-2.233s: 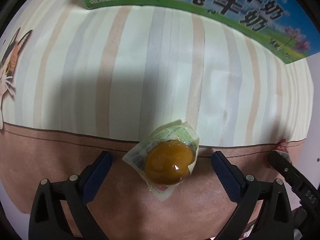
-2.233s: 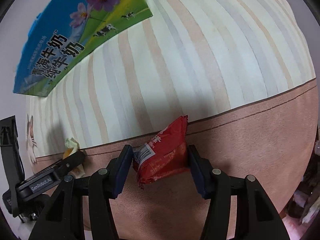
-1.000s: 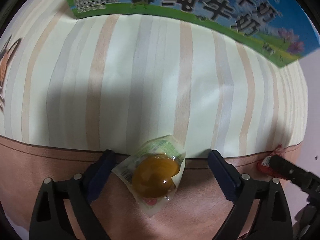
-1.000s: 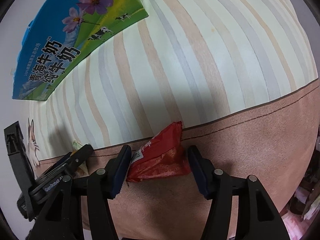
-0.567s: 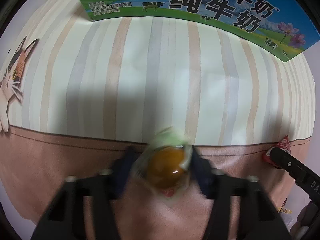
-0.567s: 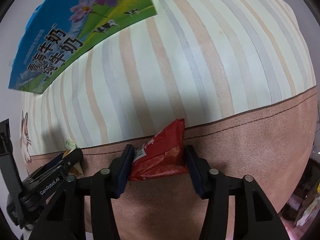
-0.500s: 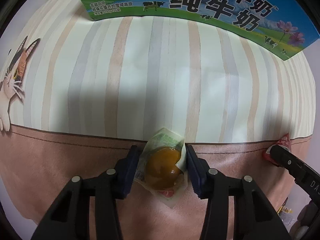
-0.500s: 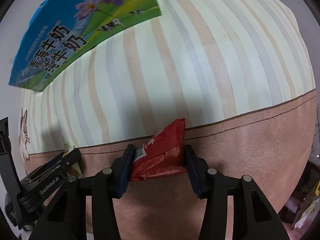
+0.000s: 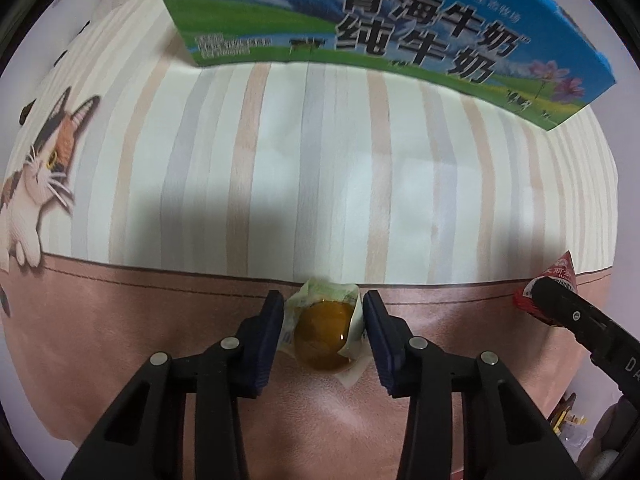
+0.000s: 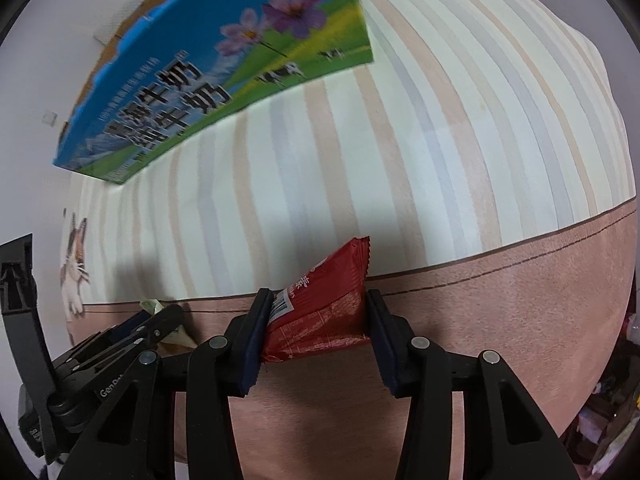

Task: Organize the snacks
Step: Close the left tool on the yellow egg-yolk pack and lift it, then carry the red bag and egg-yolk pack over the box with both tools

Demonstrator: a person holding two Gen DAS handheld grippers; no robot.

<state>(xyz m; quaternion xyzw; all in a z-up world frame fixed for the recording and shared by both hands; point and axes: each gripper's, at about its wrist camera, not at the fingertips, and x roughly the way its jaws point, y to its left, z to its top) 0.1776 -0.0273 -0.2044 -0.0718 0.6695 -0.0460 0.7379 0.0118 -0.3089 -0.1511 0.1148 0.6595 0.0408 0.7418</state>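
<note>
My left gripper [image 9: 323,322] is shut on a clear-wrapped snack with a round amber-brown piece inside [image 9: 322,336], held over the pink band of the tablecloth [image 9: 120,320]. My right gripper [image 10: 316,322] is shut on a red snack packet [image 10: 324,304] with a barcode label. The red packet also shows in the left wrist view [image 9: 554,284] at the right edge, behind the other gripper's finger. The left gripper and its wrapped snack show in the right wrist view [image 10: 160,320] at lower left.
A blue and green milk carton box [image 9: 380,28] stands at the far side of the striped cloth; it also shows in the right wrist view [image 10: 224,68]. A cat picture [image 9: 36,176] is printed on the cloth at left. Clutter lies off the table's right edge [image 10: 616,420].
My left gripper closed from wide open onto the wrapped amber snack. Both grippers have lifted and moved nearer to the milk box with their snacks; the box looks larger.
</note>
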